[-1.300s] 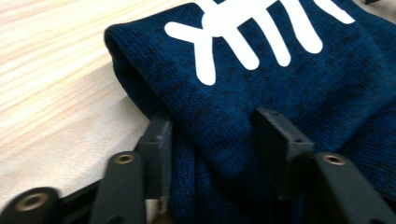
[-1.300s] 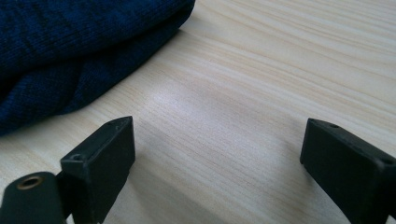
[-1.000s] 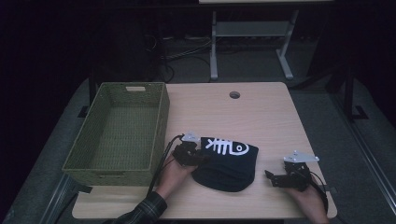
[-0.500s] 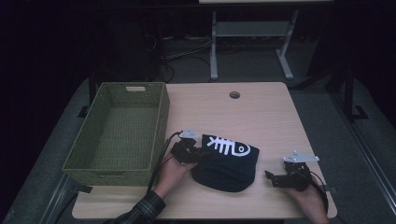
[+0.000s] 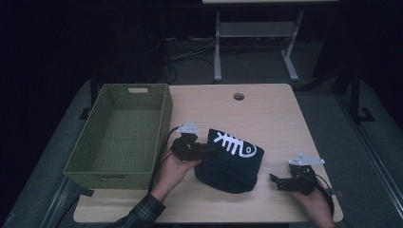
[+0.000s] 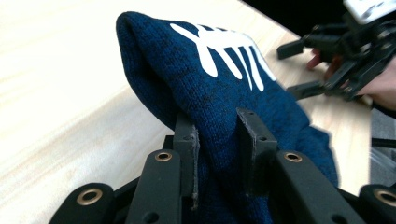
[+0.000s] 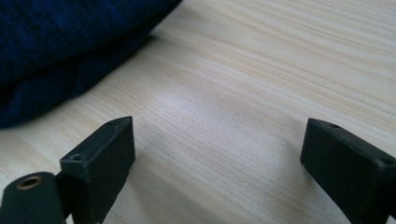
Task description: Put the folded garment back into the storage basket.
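Note:
A folded dark blue knit garment (image 5: pixel 233 161) with a white fishbone print lies on the wooden table (image 5: pixel 266 114). My left gripper (image 5: pixel 206 151) grips its left edge, which is raised off the table. Its jaws have just been closing, and in the left gripper view the pads (image 6: pixel 187 140) press the knit garment (image 6: pixel 224 84) between them. My right gripper (image 5: pixel 278 180) rests open near the table's front right, a short way right of the garment. In the right gripper view, bare wood lies between the jaws of my right gripper (image 7: pixel 217 140), and the garment (image 7: pixel 56 51) sits at the upper left.
A green woven basket (image 5: pixel 164 123) stands empty on the table's left side, just left of my left hand. A round cable hole (image 5: pixel 238 96) sits near the table's far edge. A metal stand (image 5: pixel 217 47) is on the floor beyond.
My left gripper has risen, lifting the garment's left edge so the fishbone print tilts up. The right gripper has stayed put.

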### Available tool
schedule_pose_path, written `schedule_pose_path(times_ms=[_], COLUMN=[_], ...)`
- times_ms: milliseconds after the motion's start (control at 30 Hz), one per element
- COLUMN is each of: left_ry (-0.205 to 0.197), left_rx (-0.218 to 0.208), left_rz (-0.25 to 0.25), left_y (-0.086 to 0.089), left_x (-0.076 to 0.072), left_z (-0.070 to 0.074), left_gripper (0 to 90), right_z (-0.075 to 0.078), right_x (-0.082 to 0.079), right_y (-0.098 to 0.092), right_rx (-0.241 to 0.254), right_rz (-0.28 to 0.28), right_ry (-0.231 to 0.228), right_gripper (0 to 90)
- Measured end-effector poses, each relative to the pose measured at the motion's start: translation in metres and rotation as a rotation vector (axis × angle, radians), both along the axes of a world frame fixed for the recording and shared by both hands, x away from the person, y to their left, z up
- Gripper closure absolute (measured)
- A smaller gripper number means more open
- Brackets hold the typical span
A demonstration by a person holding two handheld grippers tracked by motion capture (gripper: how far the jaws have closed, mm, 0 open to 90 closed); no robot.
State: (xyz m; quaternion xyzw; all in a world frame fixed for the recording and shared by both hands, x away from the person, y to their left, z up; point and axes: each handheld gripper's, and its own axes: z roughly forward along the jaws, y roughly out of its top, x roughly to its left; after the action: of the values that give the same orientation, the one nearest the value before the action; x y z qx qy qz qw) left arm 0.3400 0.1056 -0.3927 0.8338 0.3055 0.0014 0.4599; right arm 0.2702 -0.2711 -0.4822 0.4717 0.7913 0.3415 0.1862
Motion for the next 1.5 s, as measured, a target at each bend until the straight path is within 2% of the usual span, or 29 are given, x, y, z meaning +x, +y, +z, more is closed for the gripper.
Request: schedule_pose_path(times_ms=[67,267,467,1000,1233,1500], left_ry=[-0.004,-0.024,-0.031,-0.056,-0.084,-0.097], left_rx=[-0.017,-0.027,-0.06,-0.081,-0.095,-0.108], left_rz=[-0.007,-0.042,-0.055,-0.022,0.0,0.026], left_y=[0.001,0.009,0.025,0.067,0.085,0.102], left_x=[-0.001,-0.001,0.002,0.007,0.006,0.005], left_z=[0.007,0.024,0.037,0.071,0.091,0.112], left_gripper=[71.4,71.4,71.4,71.4,71.4,71.4], right_z=[0.0,0.0,0.0,0.0,0.0,0.0], right_x=[0.0,0.0,0.0,0.0,0.0,0.0], right_y=[0.0,0.0,0.0,0.0,0.0,0.0], right_rx=[-0.002,0.0,0.0,0.001,0.002,0.001], right_rz=[0.002,0.0,0.001,0.001,0.001,0.0], right_ry=[-0.004,-0.001,-0.001,-0.001,0.0,-0.001], right_gripper=[9.8,9.8,9.8,9.8,9.8,9.8])
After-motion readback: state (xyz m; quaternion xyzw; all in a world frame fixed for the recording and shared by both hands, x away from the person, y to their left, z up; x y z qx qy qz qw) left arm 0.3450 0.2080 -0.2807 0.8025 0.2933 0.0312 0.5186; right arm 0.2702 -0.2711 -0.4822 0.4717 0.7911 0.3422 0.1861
